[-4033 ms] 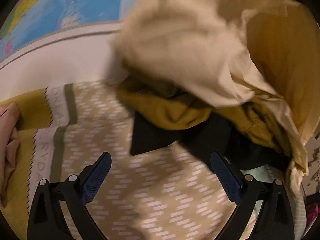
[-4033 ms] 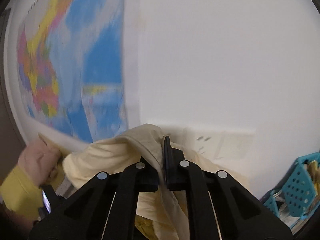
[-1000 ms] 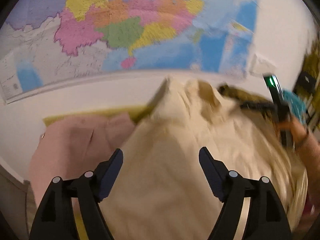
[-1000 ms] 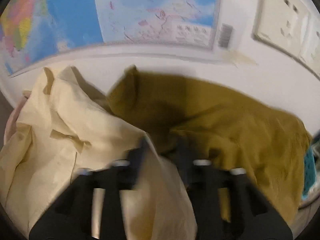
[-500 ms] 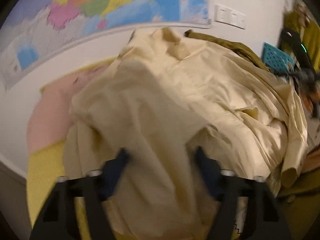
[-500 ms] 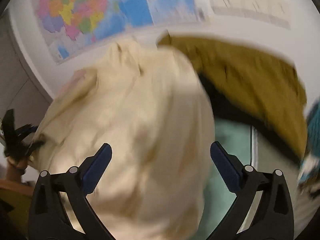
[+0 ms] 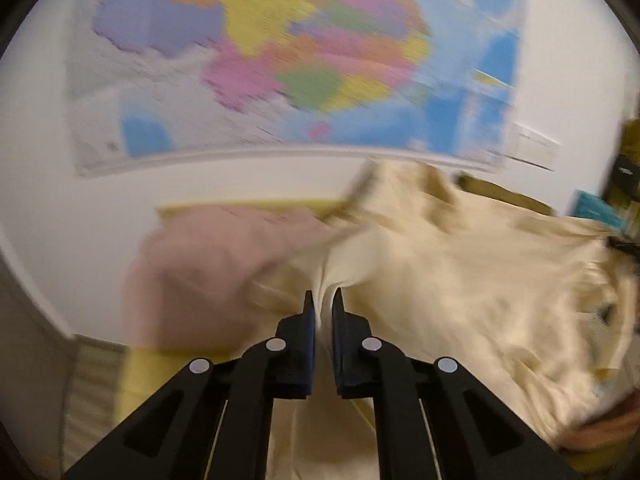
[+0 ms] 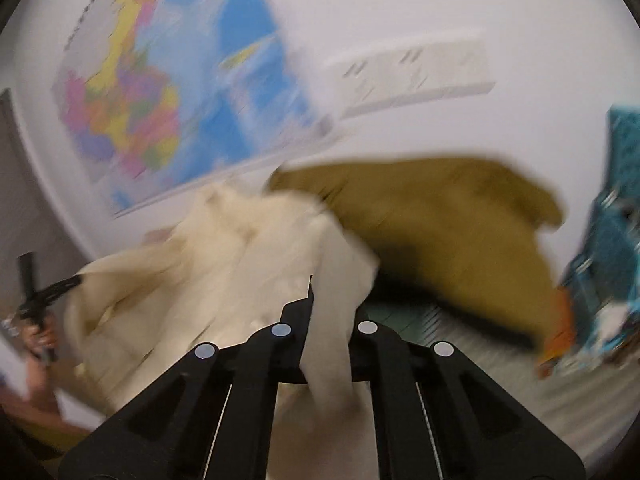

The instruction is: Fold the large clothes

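Both frames motion-blurred; detail limited.

Cream garment [image 7: 460,280], large, prob. a shirt or light jacket, is held up in front of a wall map [image 7: 280,60], spread btw the two grippers above a pile of other clothes.

L gripper [image 7: 321,300]: jaws nearly closed, pinching a narrow gather of cream cloth; fabric fans out from the pinch in radiating creases.

R gripper [image 8: 332,292]: jaws closed down on a thick fold of the same garment; cloth spills over the fingers and hangs toward the camera. Right-hand fingertip hidden by cloth.

Beneath/behind: pink garment [image 7: 208,264] to the left, olive-mustard garment [image 8: 440,220] to the right w/ something dark under it. Teal basket [image 8: 616,220] at far right.

Handling (judgement): thin, soft woven fabric, light, no stiffness — sags and bunches wherever unsupported. Looks smooth, so a small pinch could slip under tension. Current grips look mid-panel rather than on edges; for a clean fold, better hold would be shoulders or hem corners, w/ more cloth in L jaws. Pull apart gently to flatten before laying down.
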Available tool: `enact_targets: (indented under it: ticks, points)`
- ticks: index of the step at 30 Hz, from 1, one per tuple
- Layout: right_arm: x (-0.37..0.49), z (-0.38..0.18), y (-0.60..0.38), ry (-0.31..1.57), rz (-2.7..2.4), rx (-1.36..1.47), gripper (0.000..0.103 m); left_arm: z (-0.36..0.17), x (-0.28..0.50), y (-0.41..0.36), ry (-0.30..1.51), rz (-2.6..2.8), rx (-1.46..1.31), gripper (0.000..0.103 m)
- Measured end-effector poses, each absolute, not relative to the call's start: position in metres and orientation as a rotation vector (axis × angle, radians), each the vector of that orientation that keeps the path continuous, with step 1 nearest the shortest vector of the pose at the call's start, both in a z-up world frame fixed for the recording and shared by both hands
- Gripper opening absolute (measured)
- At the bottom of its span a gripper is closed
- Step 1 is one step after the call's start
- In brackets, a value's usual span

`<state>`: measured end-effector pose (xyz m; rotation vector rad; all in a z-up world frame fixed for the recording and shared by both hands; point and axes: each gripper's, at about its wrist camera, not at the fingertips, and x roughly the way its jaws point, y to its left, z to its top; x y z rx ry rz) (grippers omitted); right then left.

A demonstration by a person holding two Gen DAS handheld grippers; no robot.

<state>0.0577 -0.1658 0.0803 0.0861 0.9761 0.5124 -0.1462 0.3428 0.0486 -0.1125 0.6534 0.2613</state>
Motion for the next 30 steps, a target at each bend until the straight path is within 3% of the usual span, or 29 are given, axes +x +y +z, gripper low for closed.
enact_targets:
  ticks: [1,4,6,7,9,10,13,14,15,19,24,30]
  points:
    - [0.073,0.077,-0.168,0.984,0.462,0.045,0.004,0.048,-0.138,0.353,0.659,0.374,-0.055,0.007]
    - [0.093,0.041,-0.168,1.066,0.389,0.005,0.009,0.028,-0.119,0.373,0.725,0.562,0.049,0.023]
    - [0.094,0.015,-0.168,1.117,0.312,-0.056,0.027,0.003,-0.109,0.379,0.81,0.664,0.094,0.026]
    - [0.091,-0.002,-0.166,1.165,0.295,-0.08,0.031,-0.009,-0.109,0.376,0.836,0.622,0.088,0.027]
    - [0.081,-0.009,-0.165,1.179,0.243,-0.1,0.053,-0.015,-0.121,0.364,0.809,0.552,0.06,0.04]
    - [0.074,-0.004,-0.166,1.161,0.236,-0.102,0.056,-0.014,-0.131,0.354,0.782,0.477,0.049,0.052]
    - [0.036,0.033,-0.166,1.053,0.329,-0.029,0.072,-0.01,-0.162,0.319,0.7,0.307,0.058,0.06]
    - [0.016,0.046,-0.161,1.016,0.38,-0.03,0.085,-0.008,-0.175,0.301,0.673,0.226,0.081,0.067]
    - [0.006,0.055,-0.153,0.997,0.411,-0.054,0.092,-0.007,-0.183,0.285,0.652,0.174,0.106,0.069]
    - [-0.062,0.072,-0.129,0.926,0.456,-0.283,0.097,-0.018,-0.211,0.228,0.634,-0.026,0.218,0.073]
    - [-0.111,0.074,-0.116,0.942,0.588,-0.32,0.097,-0.047,-0.224,0.199,0.692,-0.084,0.315,0.073]
    - [-0.169,0.014,-0.076,1.061,0.753,-0.535,0.097,-0.08,-0.24,0.224,0.764,-0.108,0.238,0.076]
